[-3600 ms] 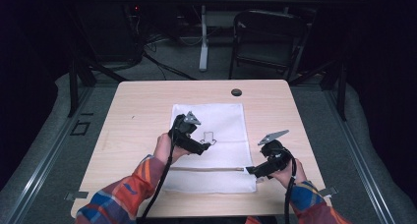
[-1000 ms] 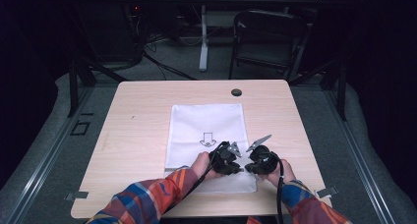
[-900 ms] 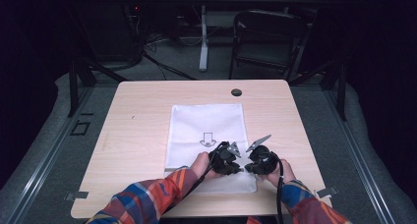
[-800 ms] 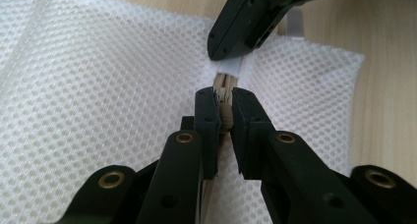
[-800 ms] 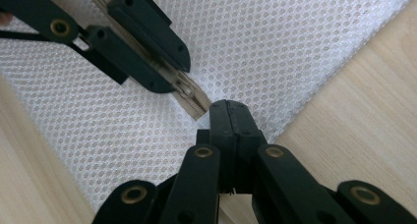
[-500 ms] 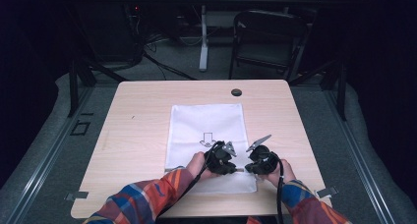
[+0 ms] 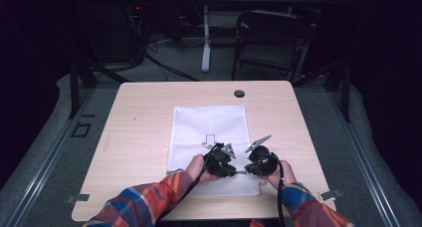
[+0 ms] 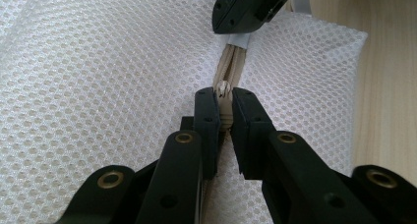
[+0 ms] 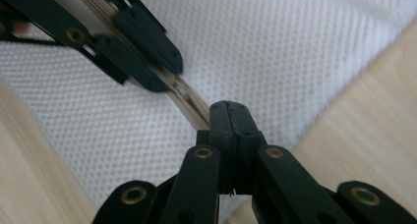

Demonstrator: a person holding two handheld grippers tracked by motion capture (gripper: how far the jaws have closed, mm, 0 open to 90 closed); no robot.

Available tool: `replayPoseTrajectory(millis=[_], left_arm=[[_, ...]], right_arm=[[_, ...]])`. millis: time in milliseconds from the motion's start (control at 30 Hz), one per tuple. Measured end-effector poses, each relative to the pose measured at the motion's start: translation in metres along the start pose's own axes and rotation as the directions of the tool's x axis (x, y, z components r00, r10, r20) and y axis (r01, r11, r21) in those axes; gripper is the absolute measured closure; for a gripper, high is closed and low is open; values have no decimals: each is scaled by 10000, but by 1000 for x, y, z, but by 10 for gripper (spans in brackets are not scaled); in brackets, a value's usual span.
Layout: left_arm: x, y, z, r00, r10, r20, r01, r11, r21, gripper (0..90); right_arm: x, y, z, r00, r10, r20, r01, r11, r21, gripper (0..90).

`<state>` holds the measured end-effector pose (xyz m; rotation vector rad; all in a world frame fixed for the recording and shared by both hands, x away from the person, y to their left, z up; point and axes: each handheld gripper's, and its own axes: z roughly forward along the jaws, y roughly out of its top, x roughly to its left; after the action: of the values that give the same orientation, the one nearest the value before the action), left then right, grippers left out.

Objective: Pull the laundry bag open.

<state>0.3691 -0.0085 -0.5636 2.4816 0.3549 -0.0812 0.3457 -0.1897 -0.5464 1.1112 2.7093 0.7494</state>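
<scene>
You are working on a white mesh bag that is lying flat in the middle of the wooden table, its beige zipper running along the edge nearest you. Your left gripper is sitting low over that edge with its jaws nearly together, clamped on the zipper track right where the small metal slider is showing between the tips. Your right gripper is resting just beside it, toward the bag's near right corner, with its jaws pressed fully together on the end of the zipper. In the high view the left gripper and right gripper are sitting close side by side, and your plaid sleeves are coming in from the bottom.
</scene>
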Motion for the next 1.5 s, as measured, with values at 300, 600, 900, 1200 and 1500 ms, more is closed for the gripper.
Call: replayPoseTrajectory(millis=[300, 600, 900, 1200, 1500], left_arm=[[-2, -1, 0, 9999, 69, -73, -70, 9999, -108, 815], [-2, -1, -1, 9999, 106, -120, -107, 9999, -36, 818], [-2, -1, -2, 9999, 146, -67, -146, 9999, 8, 819], [-2, -1, -3, 9998, 168, -108, -167, 9998, 62, 819], [-4, -2, -4, 9991, 395, -133, -394, 9992, 78, 820]], right_arm=[[-1, 2, 11, 9993, -113, -358, 129, 9989, 451, 900], [3, 0, 12, 9990, -406, -176, 414, 9980, 470, 900], [5, 1, 11, 9985, -541, 39, 538, 9964, 651, 900], [5, 0, 11, 9992, -397, 41, 394, 9974, 601, 900], [4, 0, 11, 9993, -364, -44, 366, 9971, 671, 900]])
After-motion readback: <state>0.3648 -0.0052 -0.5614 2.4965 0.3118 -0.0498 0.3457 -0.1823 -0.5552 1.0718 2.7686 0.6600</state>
